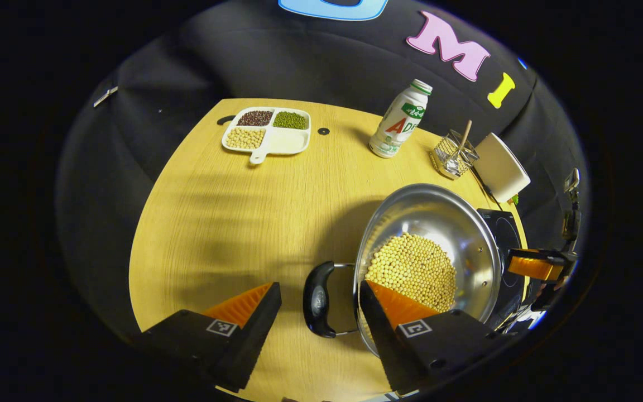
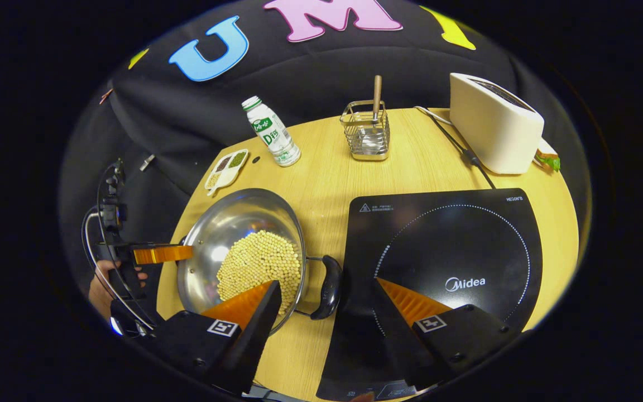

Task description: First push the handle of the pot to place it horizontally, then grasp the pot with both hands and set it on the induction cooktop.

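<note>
Two black handles are sticking out level from the steel pot (image 2: 238, 245), and each pair of tongs is lining up on one of them. The left tongs (image 1: 318, 298) are standing wide, their fingers straddling the left handle (image 1: 319, 299) without touching it, one finger over bare worktop (image 1: 232, 223) and the other reaching over the pot's rim. The right tongs (image 2: 324, 298) are gaping just as wide around the right handle (image 2: 330, 287), with one finger over the rim and the other over the induction cooktop (image 2: 444, 251).

The pot is sitting on the worktop just beside the cooktop, loaded with yellow beans (image 2: 260, 262), so it is probably going to feel heavy and want to tip. Judging by the level handles, the pushing step looks finished and the grasp is what is being set up now.

To do it well, each pair should be settling so the handle's thick middle lies squarely between the fingers, then closing together, not one after the other. Lifting evenly is going to matter, since any tilt could send the beans sliding. The carry is short and sideways, with the pot going down inside the cooktop's dotted ring.
</note>
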Action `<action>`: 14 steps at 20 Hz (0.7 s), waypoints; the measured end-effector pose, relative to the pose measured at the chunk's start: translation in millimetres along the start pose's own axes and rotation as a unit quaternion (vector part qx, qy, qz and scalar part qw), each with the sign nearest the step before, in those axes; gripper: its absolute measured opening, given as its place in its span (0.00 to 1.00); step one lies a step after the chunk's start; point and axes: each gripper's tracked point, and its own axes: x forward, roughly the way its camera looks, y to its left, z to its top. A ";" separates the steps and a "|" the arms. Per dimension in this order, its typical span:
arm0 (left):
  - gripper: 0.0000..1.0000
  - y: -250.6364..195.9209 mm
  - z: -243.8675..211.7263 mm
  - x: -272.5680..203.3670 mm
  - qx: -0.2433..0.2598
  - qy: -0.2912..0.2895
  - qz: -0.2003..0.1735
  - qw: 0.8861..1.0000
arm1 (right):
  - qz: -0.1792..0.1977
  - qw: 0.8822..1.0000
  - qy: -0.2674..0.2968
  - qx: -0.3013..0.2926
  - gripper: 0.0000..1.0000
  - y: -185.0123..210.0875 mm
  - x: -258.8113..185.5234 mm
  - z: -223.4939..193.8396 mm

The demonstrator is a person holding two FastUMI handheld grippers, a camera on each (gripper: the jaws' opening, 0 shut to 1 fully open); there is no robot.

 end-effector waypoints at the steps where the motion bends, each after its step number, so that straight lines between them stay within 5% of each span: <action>1: 0.89 -0.1 -1.3 0.6 0.001 0.004 -0.001 1.000 | -0.005 1.000 0.003 -0.002 0.99 1.6 4.6 -3.9; 6: 0.87 -2.9 -3.0 10.5 -0.003 0.009 -0.003 1.000 | -0.031 1.000 -0.007 -0.001 0.96 0.6 22.9 -0.9; 10: 0.77 -8.4 -4.3 20.4 -0.009 0.014 -0.010 1.000 | -0.052 0.999 -0.004 -0.010 0.72 -1.6 22.0 0.8; 14: 0.63 -11.9 -8.3 25.7 -0.011 0.020 -0.017 1.000 | -0.075 0.996 0.007 -0.042 0.75 4.0 28.9 -3.2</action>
